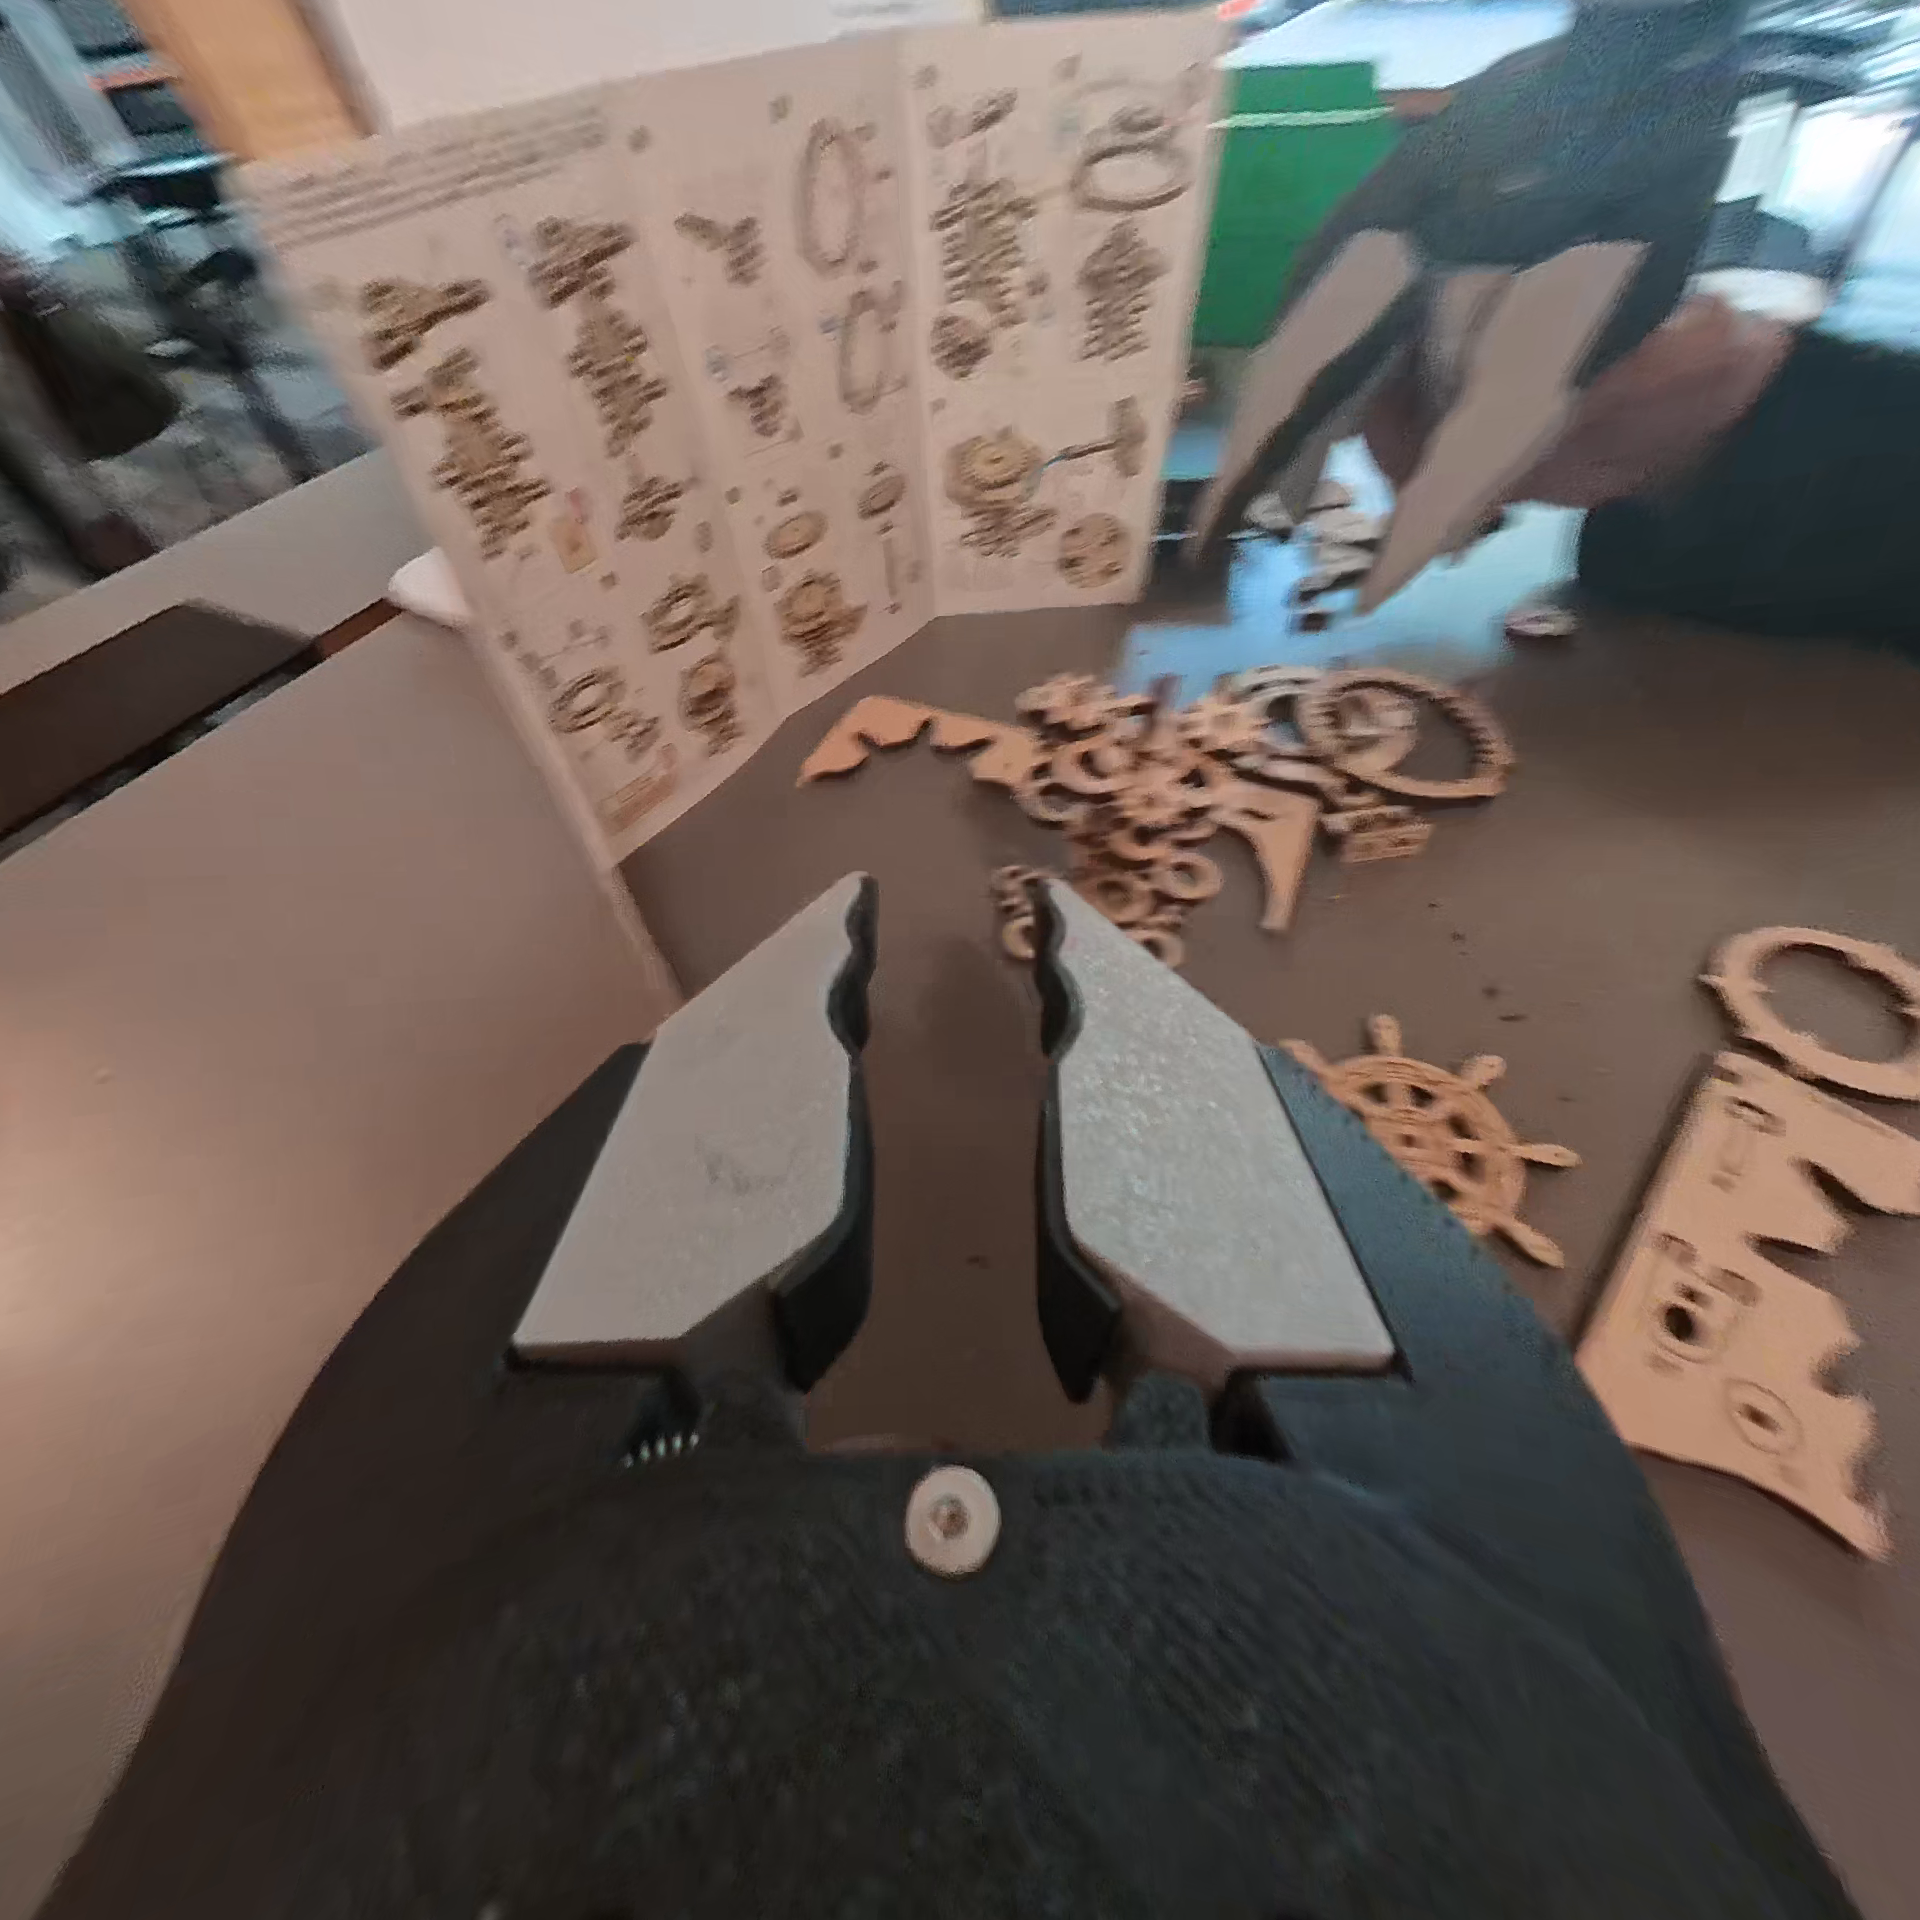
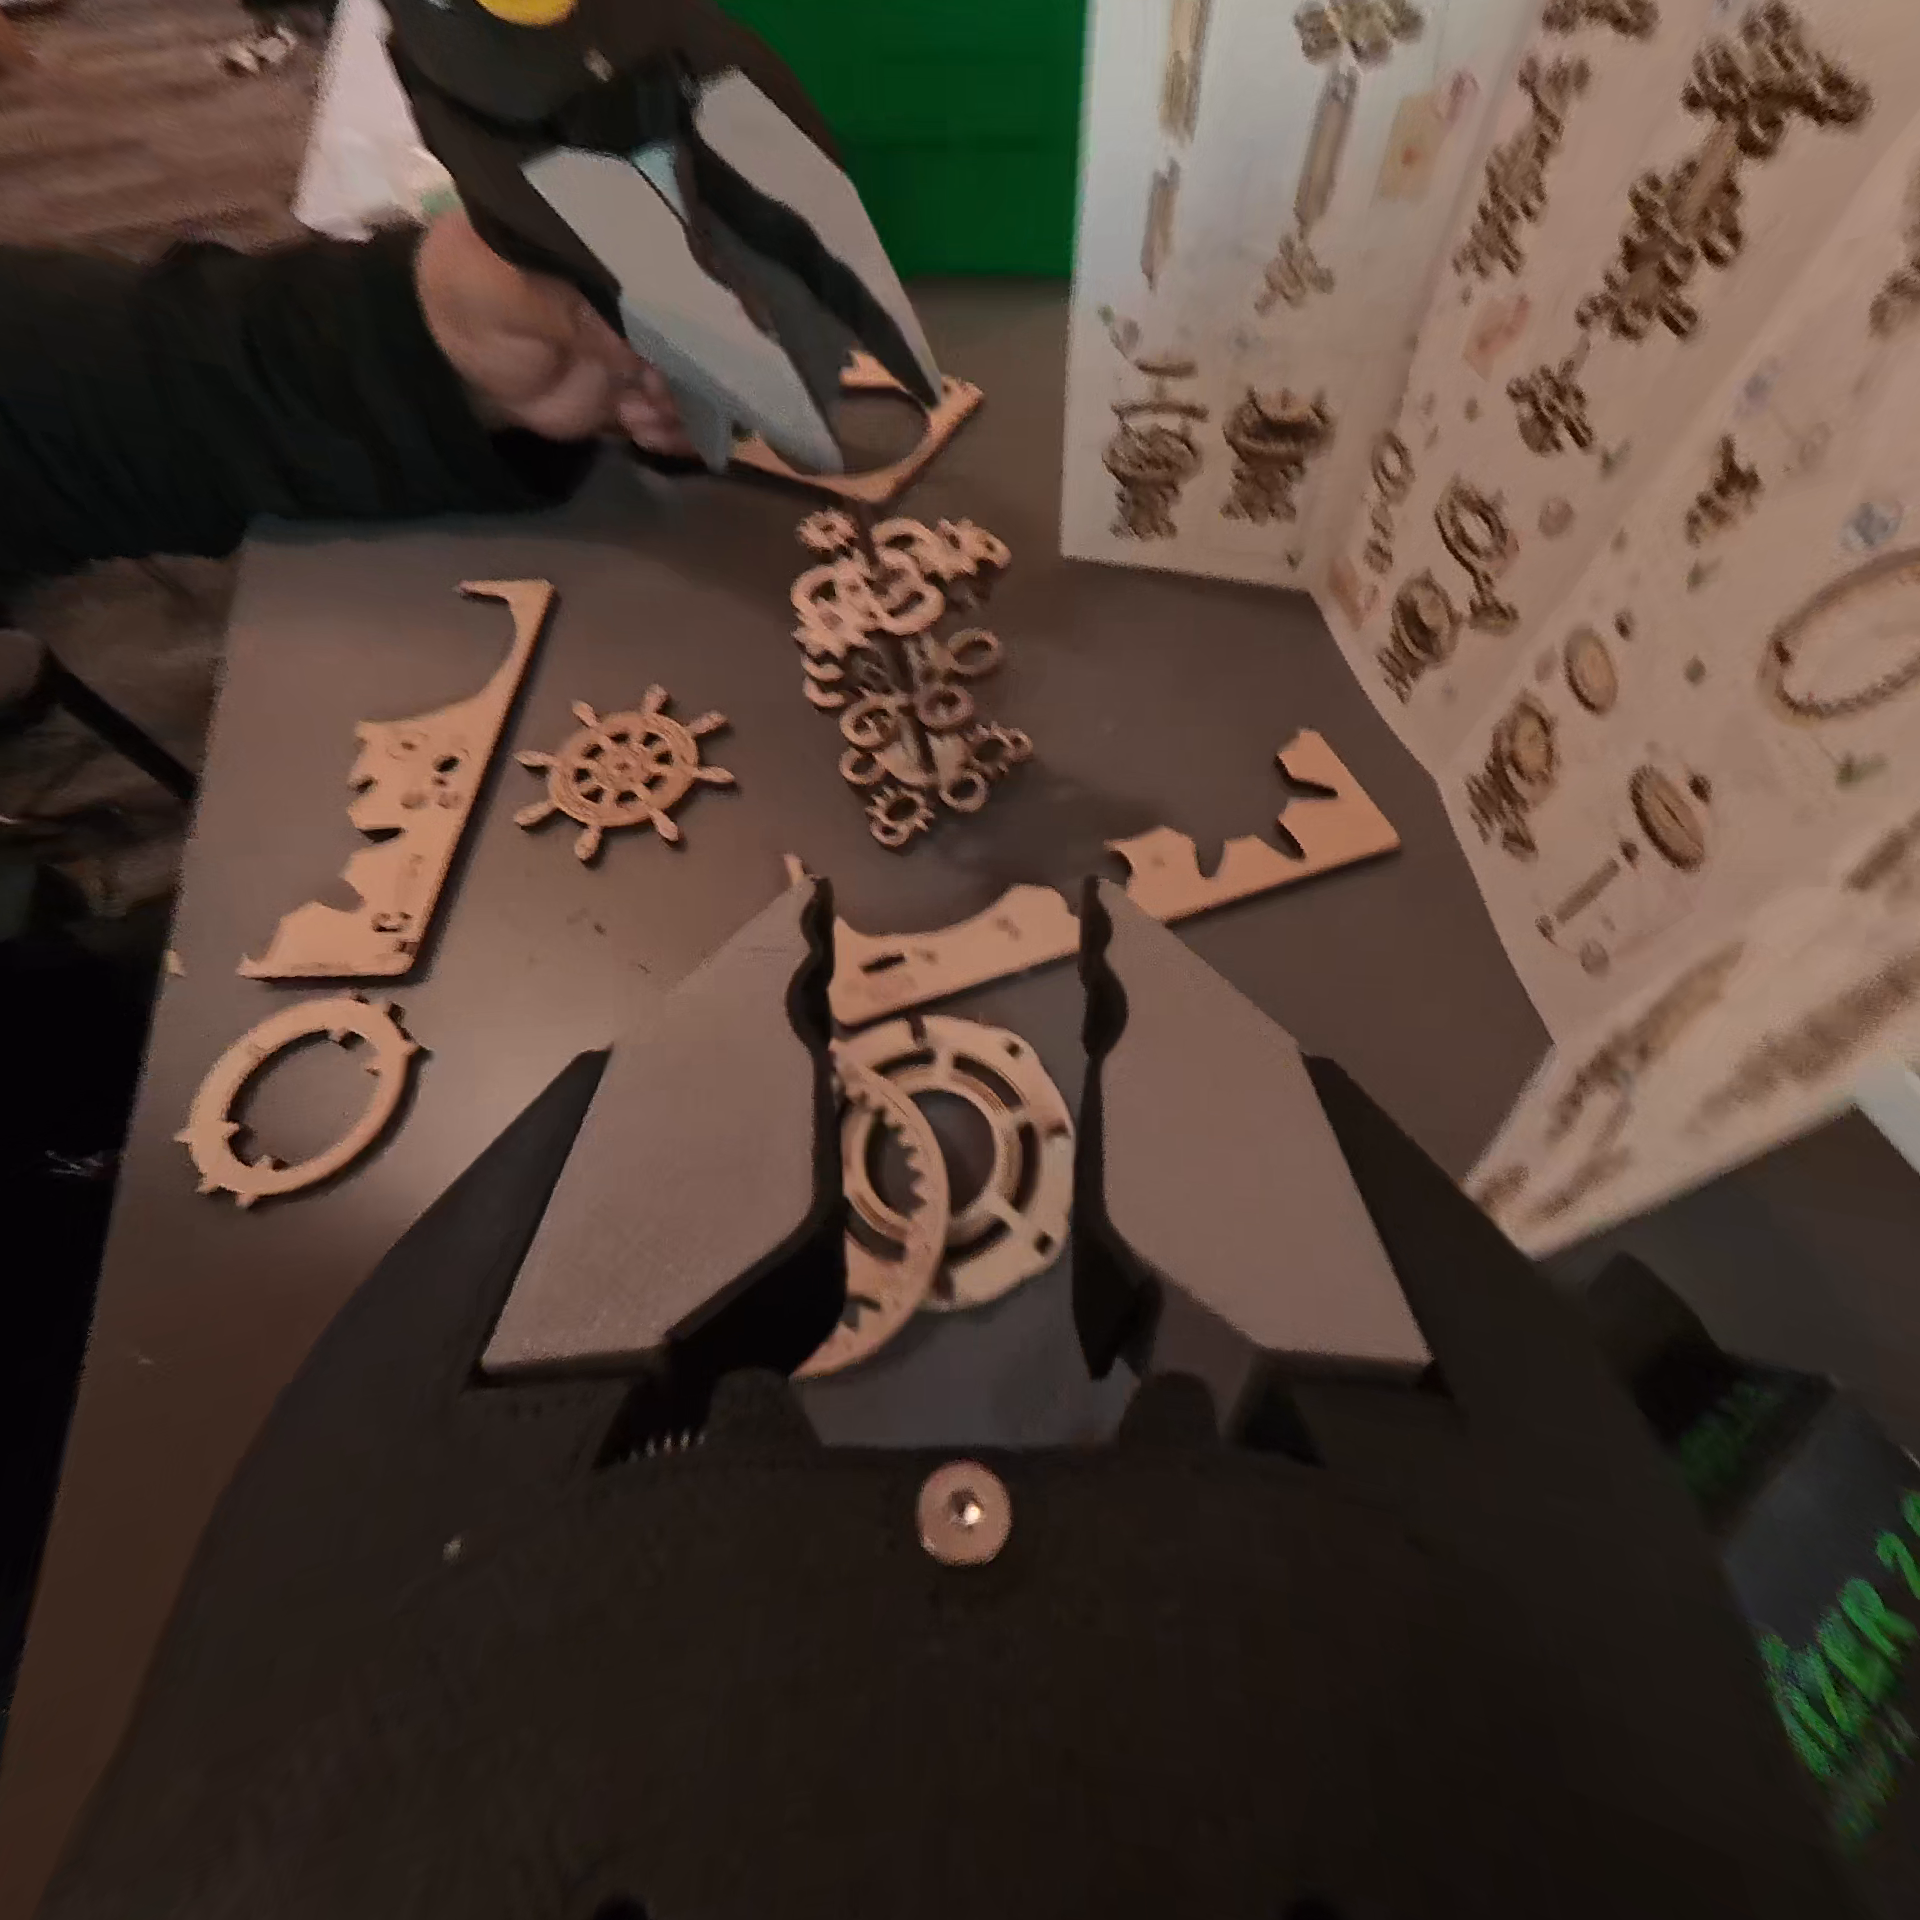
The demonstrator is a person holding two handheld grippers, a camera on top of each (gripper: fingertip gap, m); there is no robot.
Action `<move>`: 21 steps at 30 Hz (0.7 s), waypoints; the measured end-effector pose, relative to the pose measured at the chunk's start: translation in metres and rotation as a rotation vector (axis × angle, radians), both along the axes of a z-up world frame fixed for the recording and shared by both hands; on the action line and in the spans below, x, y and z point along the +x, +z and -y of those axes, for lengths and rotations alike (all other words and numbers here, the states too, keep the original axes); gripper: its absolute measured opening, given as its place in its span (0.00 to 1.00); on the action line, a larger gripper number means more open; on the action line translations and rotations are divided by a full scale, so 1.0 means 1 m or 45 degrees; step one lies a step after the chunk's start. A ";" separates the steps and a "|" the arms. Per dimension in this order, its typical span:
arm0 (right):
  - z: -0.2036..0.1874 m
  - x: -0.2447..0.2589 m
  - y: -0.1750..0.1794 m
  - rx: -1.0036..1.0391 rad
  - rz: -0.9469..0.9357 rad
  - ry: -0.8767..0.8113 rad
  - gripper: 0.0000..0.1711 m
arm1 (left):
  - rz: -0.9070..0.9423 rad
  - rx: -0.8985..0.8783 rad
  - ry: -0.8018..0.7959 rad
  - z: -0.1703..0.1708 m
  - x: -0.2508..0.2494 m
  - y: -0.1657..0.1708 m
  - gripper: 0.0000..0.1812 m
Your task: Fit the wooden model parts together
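Flat wooden model parts lie on a dark table. My right gripper is open and empty, hovering over a toothed ring and a round flange. A long jagged plate lies just beyond its tips. My left gripper is open and empty. In the right wrist view it hovers over a square frame with a round hole. A heap of small gears lies between the two grippers. A ship's wheel, a jagged side plate and an oval ring lie to the left.
A folded instruction sheet stands upright along the table's edge and fills the right side of the right wrist view. A green box stands behind it. A person's hand and dark sleeve hold the left gripper. Tip to tip, the grippers are about 15 cm apart. From the right gripper's tips to the round flange is close to 7 cm. The ship's wheel lies around 11 cm away from my left fingertips. Look for it in the left wrist view too.
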State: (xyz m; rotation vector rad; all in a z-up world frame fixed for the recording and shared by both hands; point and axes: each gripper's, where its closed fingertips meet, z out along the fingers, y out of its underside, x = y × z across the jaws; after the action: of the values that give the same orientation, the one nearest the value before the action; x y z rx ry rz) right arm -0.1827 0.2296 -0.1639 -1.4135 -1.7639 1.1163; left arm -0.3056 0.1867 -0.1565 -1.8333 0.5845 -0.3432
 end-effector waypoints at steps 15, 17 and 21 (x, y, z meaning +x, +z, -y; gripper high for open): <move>0.031 -0.072 0.003 0.311 0.013 0.195 0.40 | -0.163 0.011 -0.173 0.004 0.041 -0.017 0.16; 0.033 -0.074 -0.002 0.327 0.037 0.222 0.33 | -0.165 0.027 -0.168 0.003 0.041 -0.016 0.15; 0.032 -0.077 -0.010 0.289 0.091 0.198 0.18 | -0.161 0.033 -0.144 0.000 0.040 -0.014 0.07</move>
State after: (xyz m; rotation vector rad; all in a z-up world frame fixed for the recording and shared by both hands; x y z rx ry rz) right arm -0.2598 0.1972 -0.1741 -1.2103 -2.0102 0.9174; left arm -0.2652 0.1863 -0.1709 -1.8102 0.7784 -0.2950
